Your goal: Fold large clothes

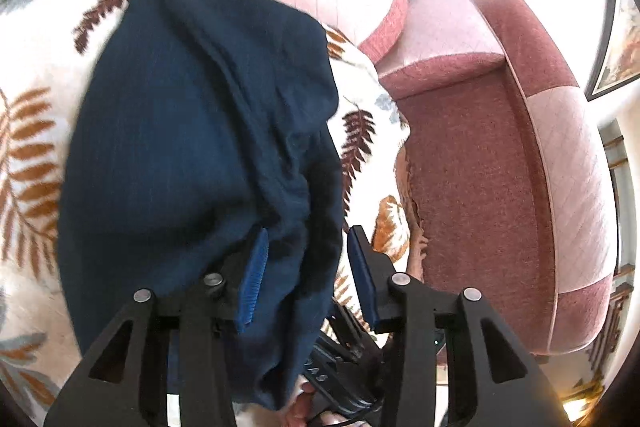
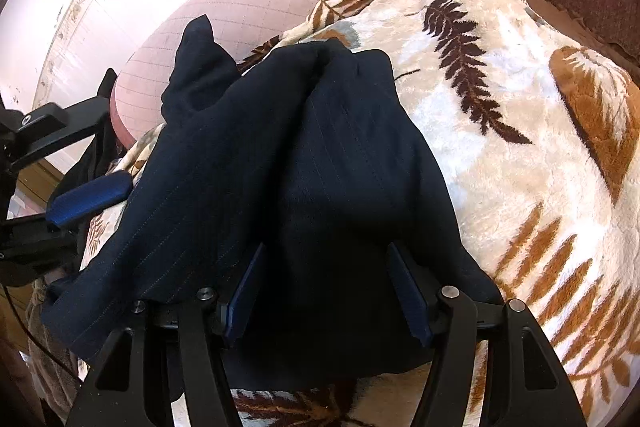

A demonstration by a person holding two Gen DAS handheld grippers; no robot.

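One navy pinstriped garment (image 2: 304,163), soft and rumpled, is lying heaped on a plush leaf-print blanket (image 2: 520,155) covering a pink quilted sofa (image 1: 560,147). The left gripper (image 1: 306,263) is straddling its 5 o'clock edge, fingers released. The right gripper (image 2: 326,287) is standing parted over the cloth, not pinching; bare blanket is spreading toward 3 o'clock.

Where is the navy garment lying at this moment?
In both wrist views the navy garment lies bunched on the leaf-print blanket covering the pink sofa, at the blanket's end beside the sofa's armrest.
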